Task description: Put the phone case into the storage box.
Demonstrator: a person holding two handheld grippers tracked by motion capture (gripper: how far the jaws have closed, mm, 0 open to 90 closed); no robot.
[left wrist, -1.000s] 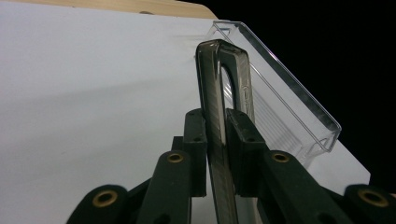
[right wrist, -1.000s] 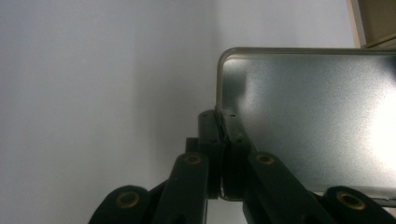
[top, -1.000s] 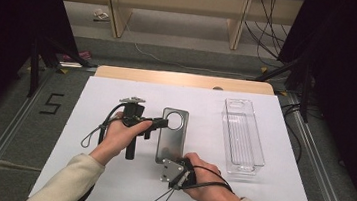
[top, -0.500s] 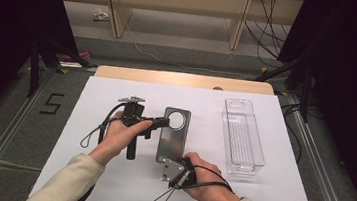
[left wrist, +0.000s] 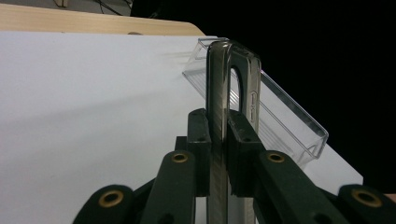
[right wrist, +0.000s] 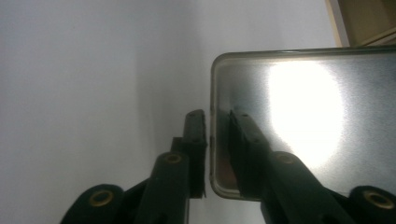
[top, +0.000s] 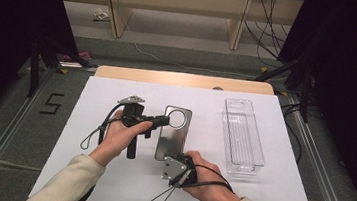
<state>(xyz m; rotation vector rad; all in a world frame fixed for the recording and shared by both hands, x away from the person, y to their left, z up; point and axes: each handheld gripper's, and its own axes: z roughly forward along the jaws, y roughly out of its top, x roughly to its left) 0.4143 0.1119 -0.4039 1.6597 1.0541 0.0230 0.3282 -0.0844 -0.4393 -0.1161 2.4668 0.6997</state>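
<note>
A smoky translucent phone case (top: pixel 172 136) with a round camera hole lies near the middle of the white table. My left gripper (top: pixel 165 121) comes in from the left and is shut on the case's upper left edge. In the left gripper view the pads (left wrist: pixel 201 140) press both faces of the case (left wrist: pixel 218 84). My right gripper (top: pixel 167 156) is at the case's near end. Its jaws have just been opening: in the right gripper view the case's (right wrist: pixel 299 121) corner is between them, and the left pad (right wrist: pixel 195 135) stands a little off the edge.
A clear plastic tray (top: pixel 243 137) lies lengthwise to the right of the case, also seen behind it as the tray (left wrist: pixel 280 112) in the left gripper view. The white sheet (top: pixel 107 93) ends at a wooden strip (top: pixel 183 79) at the back. Dark floor surrounds the table.
</note>
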